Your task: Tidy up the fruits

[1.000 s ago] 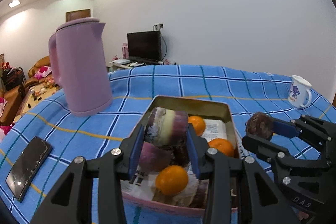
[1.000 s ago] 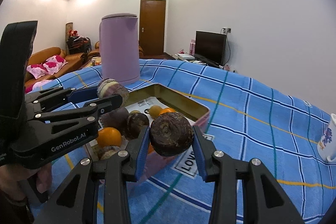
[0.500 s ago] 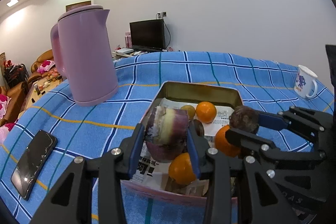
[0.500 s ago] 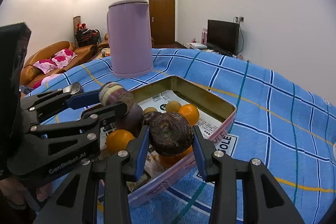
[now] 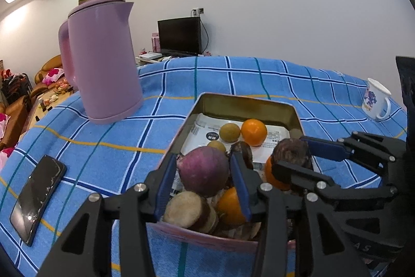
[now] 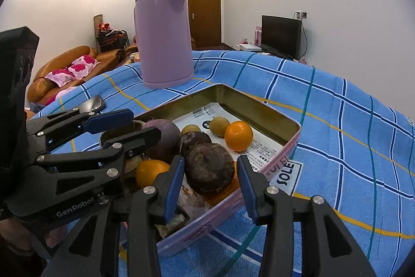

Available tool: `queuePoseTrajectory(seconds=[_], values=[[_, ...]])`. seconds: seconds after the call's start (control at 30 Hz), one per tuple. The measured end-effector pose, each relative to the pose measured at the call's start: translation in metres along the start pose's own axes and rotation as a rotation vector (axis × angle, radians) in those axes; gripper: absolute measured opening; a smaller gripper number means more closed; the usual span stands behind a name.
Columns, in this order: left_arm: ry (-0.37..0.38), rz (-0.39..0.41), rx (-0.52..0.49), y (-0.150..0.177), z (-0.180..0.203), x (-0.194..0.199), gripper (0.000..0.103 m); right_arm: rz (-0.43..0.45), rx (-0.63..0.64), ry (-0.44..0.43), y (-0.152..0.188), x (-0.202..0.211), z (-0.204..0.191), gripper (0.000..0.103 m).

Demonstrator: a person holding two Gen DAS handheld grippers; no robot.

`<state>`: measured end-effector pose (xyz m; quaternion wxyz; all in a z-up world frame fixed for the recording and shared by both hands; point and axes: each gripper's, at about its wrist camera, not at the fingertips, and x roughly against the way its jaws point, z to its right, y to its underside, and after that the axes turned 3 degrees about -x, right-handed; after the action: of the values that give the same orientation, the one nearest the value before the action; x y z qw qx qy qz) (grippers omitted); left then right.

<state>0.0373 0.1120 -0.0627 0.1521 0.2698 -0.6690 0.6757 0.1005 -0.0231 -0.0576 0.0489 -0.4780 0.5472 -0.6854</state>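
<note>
A pink rectangular tin [image 5: 246,105] [image 6: 259,108] lined with paper holds oranges [image 5: 253,132] [image 6: 238,136], small yellow-green fruits [image 5: 229,132] and dark round fruits. My left gripper [image 5: 203,182] is open over the tin's near end; a purple-white fruit [image 5: 203,174] [image 6: 162,139] lies between its fingers, resting on the pile. My right gripper [image 6: 211,173] is open around a dark brown fruit [image 6: 208,168] [image 5: 291,153] that rests on an orange in the tin.
A tall pink kettle [image 5: 101,64] [image 6: 164,38] stands left of the tin on the blue checked tablecloth [image 5: 259,74]. A black phone [image 5: 37,199] lies at the left edge. A white floral mug [image 5: 376,101] stands at the far right.
Both grippers lowered over the tin and opened. The purple-white fruit and the dark brown fruit now rest on the pile in the tin instead of being clamped.
</note>
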Motion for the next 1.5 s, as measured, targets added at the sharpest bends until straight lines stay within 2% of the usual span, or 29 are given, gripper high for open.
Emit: queuePoseTrajectory(seconds=[0.07, 0.13, 0.23, 0.47, 0.53, 0.67, 0.8, 1.5], values=[[-0.007, 0.006, 0.008, 0.000, -0.001, 0.001, 0.051, 0.011, -0.004, 0.014, 0.000, 0.003, 0.001, 0.052], [-0.014, 0.023, 0.023, 0.001, -0.004, 0.005, 0.061, 0.031, -0.018, 0.024, 0.001, 0.007, 0.003, 0.064], [-0.011, 0.060, 0.034, 0.001, -0.006, 0.011, 0.070, 0.085, -0.041, 0.050, 0.003, 0.019, 0.007, 0.072], [-0.026, 0.116, 0.026, 0.001, -0.001, 0.021, 0.077, 0.156, -0.056, 0.106, 0.008, 0.036, 0.006, 0.075], [-0.030, 0.125, 0.030, 0.000, -0.002, 0.022, 0.077, 0.170, -0.071, 0.117, 0.009, 0.040, 0.008, 0.081], [-0.030, 0.133, 0.031, 0.000, 0.000, 0.023, 0.077, 0.199, -0.106, 0.134, 0.011, 0.045, 0.015, 0.082], [-0.041, 0.153, 0.027, 0.000, 0.003, 0.026, 0.094, 0.207, -0.145, 0.147, 0.013, 0.048, 0.022, 0.082], [-0.052, 0.165, 0.042, -0.001, 0.001, 0.027, 0.096, 0.231, -0.169, 0.175, 0.016, 0.056, 0.027, 0.088]])
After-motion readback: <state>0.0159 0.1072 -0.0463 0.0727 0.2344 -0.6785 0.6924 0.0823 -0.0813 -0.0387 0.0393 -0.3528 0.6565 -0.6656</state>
